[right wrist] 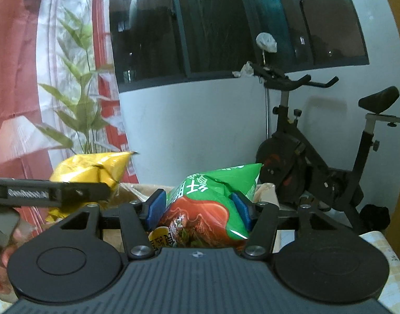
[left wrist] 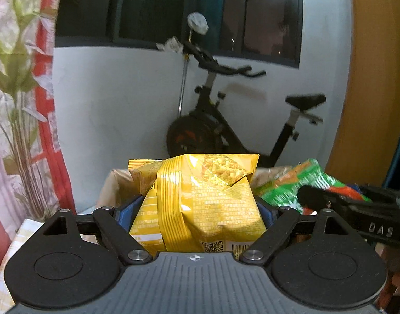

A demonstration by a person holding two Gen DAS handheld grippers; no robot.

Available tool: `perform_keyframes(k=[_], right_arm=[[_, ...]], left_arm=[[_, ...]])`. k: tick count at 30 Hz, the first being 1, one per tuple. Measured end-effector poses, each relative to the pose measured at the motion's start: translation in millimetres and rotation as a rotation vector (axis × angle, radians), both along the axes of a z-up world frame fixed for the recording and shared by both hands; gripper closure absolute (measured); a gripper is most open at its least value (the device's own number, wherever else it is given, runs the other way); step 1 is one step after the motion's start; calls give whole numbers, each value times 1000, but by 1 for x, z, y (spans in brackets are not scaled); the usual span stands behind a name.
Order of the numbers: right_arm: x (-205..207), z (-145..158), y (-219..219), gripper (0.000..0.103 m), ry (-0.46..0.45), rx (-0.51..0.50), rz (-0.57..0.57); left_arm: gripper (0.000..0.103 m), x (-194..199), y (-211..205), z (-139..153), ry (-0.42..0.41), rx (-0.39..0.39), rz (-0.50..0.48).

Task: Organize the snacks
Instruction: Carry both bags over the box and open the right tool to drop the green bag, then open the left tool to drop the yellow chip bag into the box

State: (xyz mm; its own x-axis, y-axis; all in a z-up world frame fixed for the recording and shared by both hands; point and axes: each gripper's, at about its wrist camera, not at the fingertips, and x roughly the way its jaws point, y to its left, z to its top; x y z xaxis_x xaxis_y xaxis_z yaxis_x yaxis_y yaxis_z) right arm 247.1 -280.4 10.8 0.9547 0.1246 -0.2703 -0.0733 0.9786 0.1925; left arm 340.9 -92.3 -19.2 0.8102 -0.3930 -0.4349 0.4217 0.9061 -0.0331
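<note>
A yellow snack bag (left wrist: 207, 183) stands upright between the blue pads of my left gripper (left wrist: 197, 209), which is shut on it. My right gripper (right wrist: 198, 206) is shut on a green and red snack bag (right wrist: 215, 183), its pads pressing the bag's sides. Both bags hang side by side in the air, the yellow bag (right wrist: 90, 167) to the left of the green bag (left wrist: 291, 185). Just beyond and below them is an open brown cardboard box (right wrist: 265, 191), also seen in the left wrist view (left wrist: 113, 185).
A black exercise bike (right wrist: 304, 162) stands by the white wall under a dark window. A leaf-print curtain (left wrist: 16, 78) hangs at the left. A yellow checked tablecloth (right wrist: 393, 261) shows at the lower edges. A person's hand (right wrist: 1, 274) holds the left gripper.
</note>
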Motion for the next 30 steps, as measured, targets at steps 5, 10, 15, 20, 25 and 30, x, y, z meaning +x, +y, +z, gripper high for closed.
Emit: perform_keyframes(k=[5, 10, 15, 20, 25, 30], right_arm=[[13, -8, -3, 41, 66, 7, 11], [10, -9, -2, 27, 77, -9, 29], [1, -5, -1, 27, 79, -13, 36], [-15, 0, 4, 27, 73, -53, 57], [-33, 2, 4, 27, 77, -49, 72], [-50, 2, 4, 27, 75, -39, 77]], left_arm=[[14, 2, 11, -8, 41, -12, 18], [14, -1, 21, -3, 35, -4, 39], [14, -14, 28, 6, 32, -16, 47], [14, -31, 35, 15, 21, -16, 63], [14, -51, 49, 21, 19, -31, 77], [14, -73, 61, 24, 12, -38, 88]])
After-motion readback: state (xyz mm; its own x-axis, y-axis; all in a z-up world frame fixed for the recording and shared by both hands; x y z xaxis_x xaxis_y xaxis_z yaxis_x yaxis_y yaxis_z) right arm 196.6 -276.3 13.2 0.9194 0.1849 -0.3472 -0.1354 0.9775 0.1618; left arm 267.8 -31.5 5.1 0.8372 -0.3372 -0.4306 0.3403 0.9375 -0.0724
